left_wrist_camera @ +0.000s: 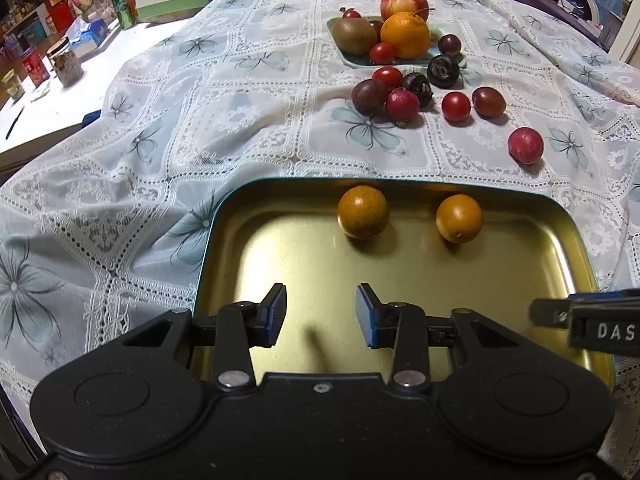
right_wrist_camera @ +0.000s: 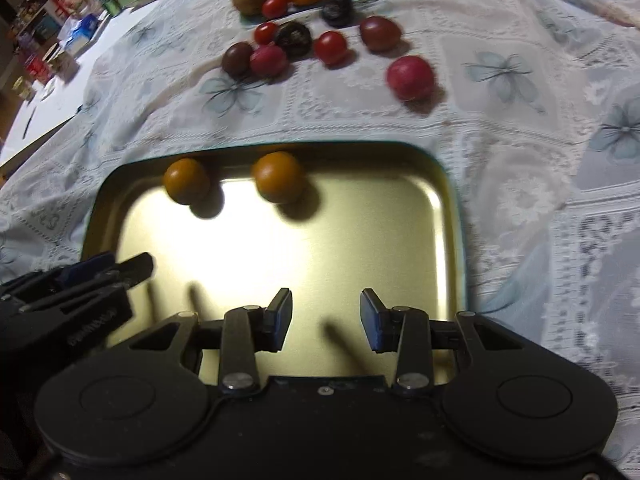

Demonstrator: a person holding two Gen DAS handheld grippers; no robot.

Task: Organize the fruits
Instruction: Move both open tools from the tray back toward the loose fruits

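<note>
A gold metal tray (left_wrist_camera: 400, 300) (right_wrist_camera: 360, 240) lies near me with two small orange-brown fruits (left_wrist_camera: 363, 211) (left_wrist_camera: 459, 218) at its far side; they also show in the right wrist view (right_wrist_camera: 186, 180) (right_wrist_camera: 278, 176). My left gripper (left_wrist_camera: 321, 314) is open and empty above the tray's near part. My right gripper (right_wrist_camera: 325, 316) is open and empty above the tray too. Several small red and dark fruits (left_wrist_camera: 403, 101) (right_wrist_camera: 330, 47) lie loose on the cloth beyond the tray. A red fruit (left_wrist_camera: 525, 145) (right_wrist_camera: 410, 78) lies apart at the right.
A pale plate (left_wrist_camera: 352, 60) at the back holds a kiwi (left_wrist_camera: 354, 36), an orange (left_wrist_camera: 406, 35) and an apple (left_wrist_camera: 403, 3). A lace tablecloth (left_wrist_camera: 200, 120) covers the table. Jars, a can and boxes (left_wrist_camera: 64, 64) stand on a white surface at the far left.
</note>
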